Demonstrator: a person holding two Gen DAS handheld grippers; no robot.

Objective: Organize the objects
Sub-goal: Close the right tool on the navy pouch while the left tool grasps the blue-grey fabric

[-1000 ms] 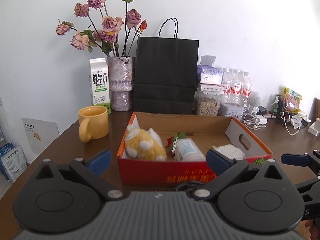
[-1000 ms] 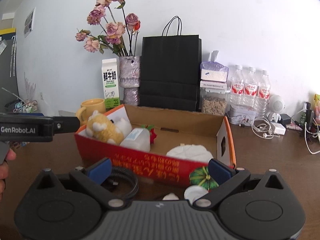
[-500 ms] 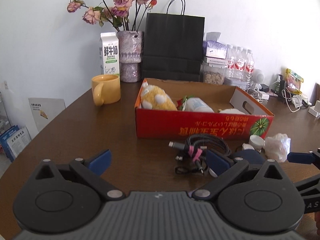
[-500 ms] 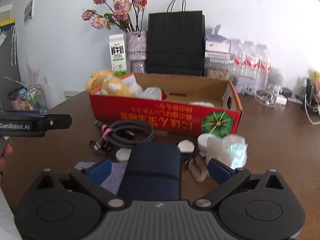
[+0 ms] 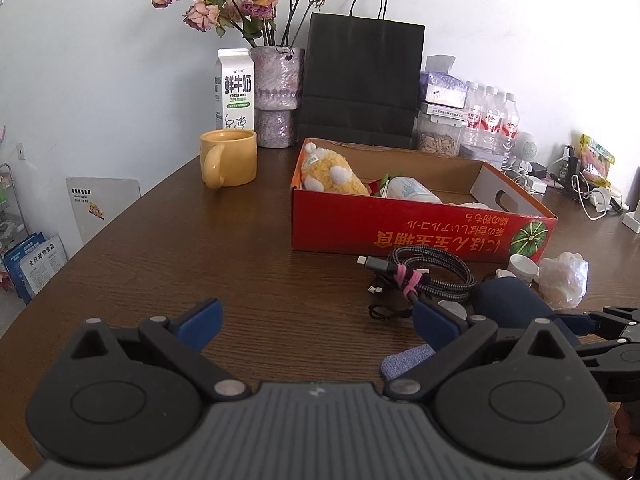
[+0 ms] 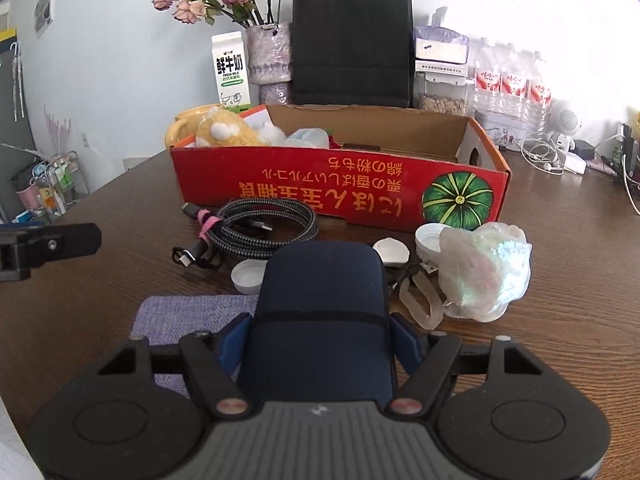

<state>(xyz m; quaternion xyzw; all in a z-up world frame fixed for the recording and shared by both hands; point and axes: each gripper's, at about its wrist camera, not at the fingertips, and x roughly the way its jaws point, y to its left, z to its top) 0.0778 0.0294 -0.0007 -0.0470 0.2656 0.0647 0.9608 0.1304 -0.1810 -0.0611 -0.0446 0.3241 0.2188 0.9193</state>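
Closing on the navy case (image 6: 320, 320), our right gripper (image 6: 320, 344) now clamps it where it gaped before, ready for the box (image 6: 340, 188); our left gripper (image 5: 316, 320) hangs open.

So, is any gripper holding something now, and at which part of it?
The right gripper is closed on the dark blue case, its fingers pressing the two sides at the near end. The left gripper is open and holds nothing.

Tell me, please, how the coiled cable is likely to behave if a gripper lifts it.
The cable looks braided and floppy, so loops would probably sag. The pink tie binds one side only, so it should stay bundled, though the loose plug ends may dangle. It seems light and unlikely to roll.
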